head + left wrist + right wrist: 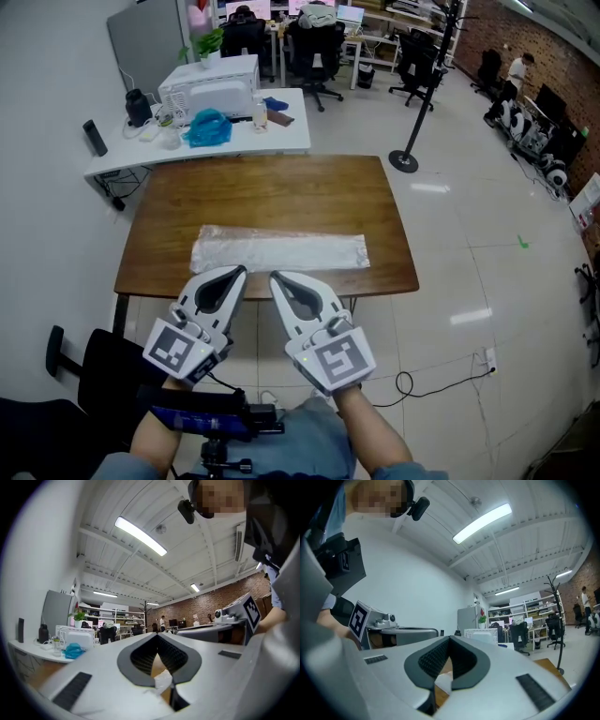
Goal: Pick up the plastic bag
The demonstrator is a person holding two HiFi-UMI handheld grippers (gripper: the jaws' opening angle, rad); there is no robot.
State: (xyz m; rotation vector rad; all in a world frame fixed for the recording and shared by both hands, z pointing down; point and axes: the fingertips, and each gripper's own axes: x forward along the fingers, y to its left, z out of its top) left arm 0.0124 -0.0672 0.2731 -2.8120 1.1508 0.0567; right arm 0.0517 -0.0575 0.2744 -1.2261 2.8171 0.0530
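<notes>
The only print to be seen is the black-and-white square marker on each gripper's cube; nothing else on the desks is clear enough to read. The plastic bag [279,251] lies flat and lengthwise across the near half of the brown wooden table [262,183], centre of the frame, with nothing lying on it. Behind the table, at upper left, a white side table [292,139] carries a white machine [211,89], a crumpled blue bag [207,127] and small dark items. A black pole stand [405,161] rises right of the table's far corner, office chairs [312,52] stand along the top and a brick wall [553,56] runs down the upper right. A cable [412,380] loops on the floor at lower right. The left gripper [240,272] and right gripper [277,277] sit side by side at the bag's near edge, both clenched and grasping nothing.
</notes>
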